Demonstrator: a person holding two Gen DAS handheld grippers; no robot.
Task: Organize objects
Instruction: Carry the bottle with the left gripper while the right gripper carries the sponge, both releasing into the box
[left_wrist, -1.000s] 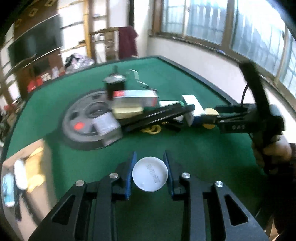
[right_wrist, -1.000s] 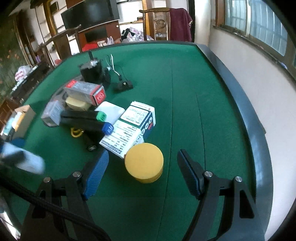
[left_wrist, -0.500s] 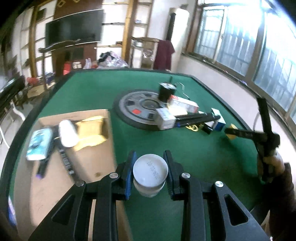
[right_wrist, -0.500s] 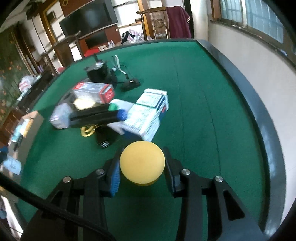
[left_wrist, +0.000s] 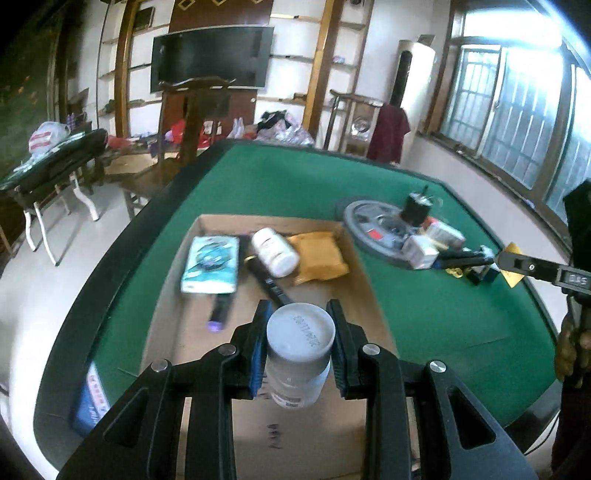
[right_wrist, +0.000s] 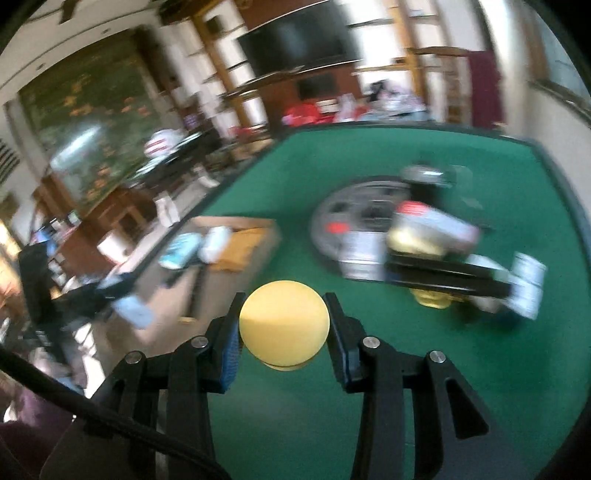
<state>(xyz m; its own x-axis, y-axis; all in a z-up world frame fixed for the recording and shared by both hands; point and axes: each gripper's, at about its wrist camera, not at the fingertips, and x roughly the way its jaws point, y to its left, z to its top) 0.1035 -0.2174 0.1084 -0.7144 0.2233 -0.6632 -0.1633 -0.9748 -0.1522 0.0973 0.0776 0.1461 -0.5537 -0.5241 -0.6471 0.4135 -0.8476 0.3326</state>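
My left gripper (left_wrist: 299, 345) is shut on a white-capped bottle (left_wrist: 300, 350) and holds it above the open cardboard box (left_wrist: 354, 254) on the green table. The box holds a blue packet (left_wrist: 210, 264), a white bottle (left_wrist: 275, 252), a yellow pouch (left_wrist: 319, 254) and a black stick (left_wrist: 269, 284). My right gripper (right_wrist: 283, 328) is shut on a round yellow container (right_wrist: 283, 325), lifted above the felt, right of the box (right_wrist: 240, 243). It also shows far right in the left wrist view (left_wrist: 511, 264).
A grey weight plate (left_wrist: 373, 225) lies right of the box with a black can (left_wrist: 417, 208), small boxes (left_wrist: 421, 251) and black markers (left_wrist: 461, 256) piled on it. The pile is blurred in the right wrist view (right_wrist: 428, 236). A blue box (left_wrist: 90, 402) lies at the table's near left edge.
My left gripper swung left with the bottle, from the pile to above the cardboard box. My right gripper closed on the yellow container, lifted it and moved left toward the box.
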